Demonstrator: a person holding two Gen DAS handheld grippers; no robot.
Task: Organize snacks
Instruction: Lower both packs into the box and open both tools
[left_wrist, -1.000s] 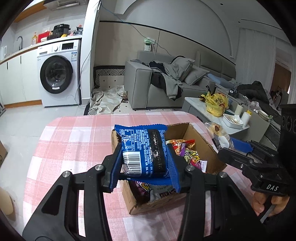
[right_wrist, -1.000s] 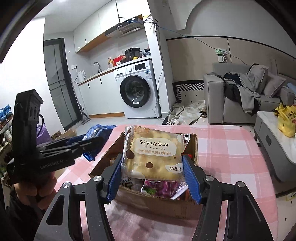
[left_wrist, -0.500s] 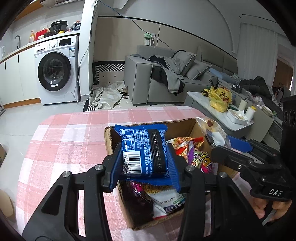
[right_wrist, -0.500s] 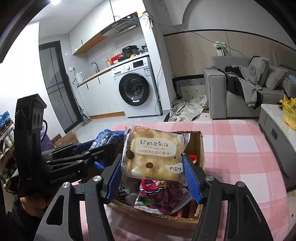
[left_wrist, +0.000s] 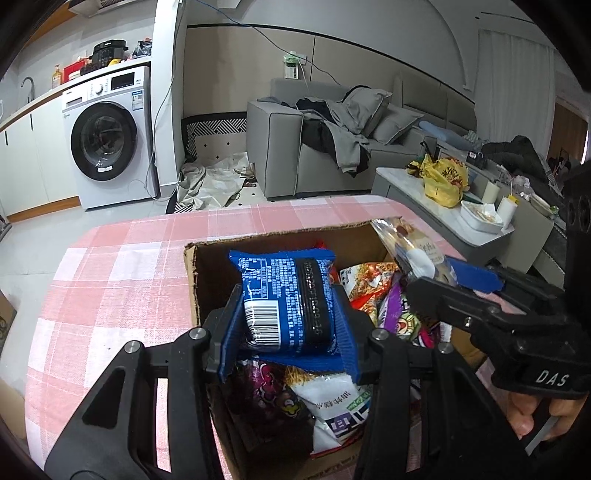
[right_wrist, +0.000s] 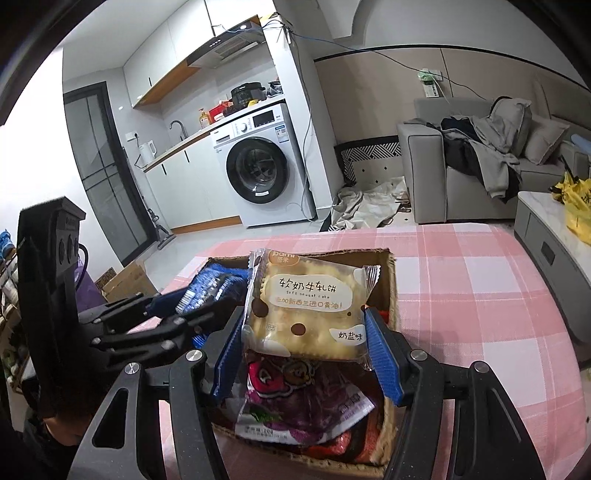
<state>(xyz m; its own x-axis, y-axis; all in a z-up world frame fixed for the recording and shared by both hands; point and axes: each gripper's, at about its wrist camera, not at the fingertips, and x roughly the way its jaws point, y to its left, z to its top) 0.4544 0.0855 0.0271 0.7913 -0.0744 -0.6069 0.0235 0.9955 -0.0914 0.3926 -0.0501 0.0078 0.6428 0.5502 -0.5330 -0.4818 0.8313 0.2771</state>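
Cardboard box (left_wrist: 280, 236) directly below both held packets; blue packet (left_wrist: 286, 299) pinched by left gripper (left_wrist: 288, 325) jaws, cake packet (right_wrist: 306, 306) by right gripper (right_wrist: 303, 354), over box's right side.

Both wrist cams look fwd along fingers, close above cardboard box (left_wrist: 280, 236) (right_wrist: 384, 258), shared from opp. sides.

Probably a small home: washing machine (right_wrist: 258, 173) under a kitchen counter (right_wrist: 177, 146), beside a grey sofa (left_wrist: 332, 147).
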